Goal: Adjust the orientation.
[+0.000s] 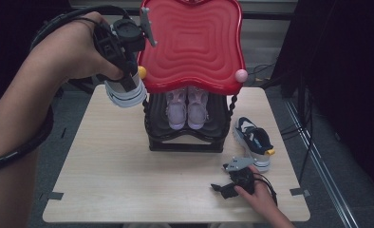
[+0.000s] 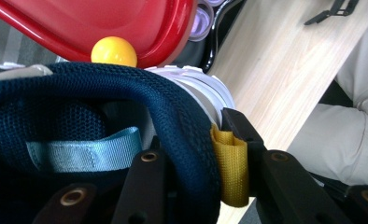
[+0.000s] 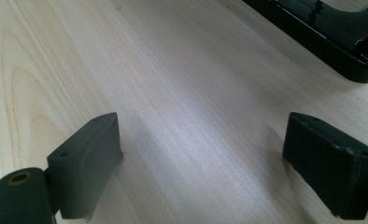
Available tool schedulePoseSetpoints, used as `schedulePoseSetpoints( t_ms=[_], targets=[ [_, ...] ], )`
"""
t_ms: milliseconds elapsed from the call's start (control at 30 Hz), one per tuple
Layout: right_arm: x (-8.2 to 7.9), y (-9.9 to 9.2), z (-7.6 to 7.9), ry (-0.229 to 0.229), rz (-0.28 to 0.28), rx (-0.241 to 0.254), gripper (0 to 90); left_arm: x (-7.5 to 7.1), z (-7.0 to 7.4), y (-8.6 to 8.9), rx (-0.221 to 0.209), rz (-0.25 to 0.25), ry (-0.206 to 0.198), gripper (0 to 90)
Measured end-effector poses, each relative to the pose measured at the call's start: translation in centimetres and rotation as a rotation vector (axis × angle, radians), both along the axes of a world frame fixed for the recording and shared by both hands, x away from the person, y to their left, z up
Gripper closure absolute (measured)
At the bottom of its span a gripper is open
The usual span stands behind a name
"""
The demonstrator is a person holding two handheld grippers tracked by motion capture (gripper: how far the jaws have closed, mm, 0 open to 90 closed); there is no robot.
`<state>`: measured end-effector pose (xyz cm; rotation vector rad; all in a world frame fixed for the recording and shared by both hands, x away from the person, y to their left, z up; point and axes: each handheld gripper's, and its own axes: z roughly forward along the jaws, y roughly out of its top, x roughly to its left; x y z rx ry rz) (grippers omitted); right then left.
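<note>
A navy and white sneaker (image 1: pixel 126 94) hangs in the air at the left of the shoe rack, just under its red top (image 1: pixel 192 42). My left gripper (image 1: pixel 125 77) is shut on that sneaker's padded navy collar (image 2: pixel 79 102), beside the yellow pull tab (image 2: pixel 231 163); its jaws (image 2: pixel 196 158) clamp the collar from both sides. The matching sneaker (image 1: pixel 254 140) lies on the table right of the rack. Low on the table near the front right, my right gripper (image 1: pixel 223 187) stands open, with bare wood between its jaws (image 3: pixel 201 140).
The black rack holds a pair of lilac shoes (image 1: pixel 187 108) on its lower shelf. A yellow ball (image 2: pixel 113 51) and a pink ball (image 1: pixel 241 75) mark the red top's corners. The rack's black base (image 3: pixel 331 32) lies ahead of the right gripper. Wooden table (image 1: pixel 118 166).
</note>
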<state>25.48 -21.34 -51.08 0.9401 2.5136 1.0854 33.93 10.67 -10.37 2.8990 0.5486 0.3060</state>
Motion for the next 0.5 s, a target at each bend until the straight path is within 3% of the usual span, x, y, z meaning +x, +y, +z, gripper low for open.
schedulePoseSetpoints(
  t_ms=[200, 300, 333, 500],
  targets=[
    [0.0, 0.0, 0.0, 0.000, 0.001, 0.001, 10.8, -0.7, 0.5, 0.7, -0.004, -0.015, -0.005, 71.5],
    [0.0, 0.0, 0.0, -0.001, 0.000, -0.001, 10.7, -1.0, 1.0, 0.9, -0.022, -0.009, -0.029, 71.6],
    [0.0, 0.0, 0.0, -0.001, 0.000, 0.000, 10.7, -1.0, 1.4, 0.9, -0.007, -0.030, -0.038, 71.7],
    [0.0, 0.0, 0.0, -0.001, 0.000, 0.000, 10.7, -1.2, 2.3, 0.3, -0.027, -0.063, -0.088, 71.7]
  ],
)
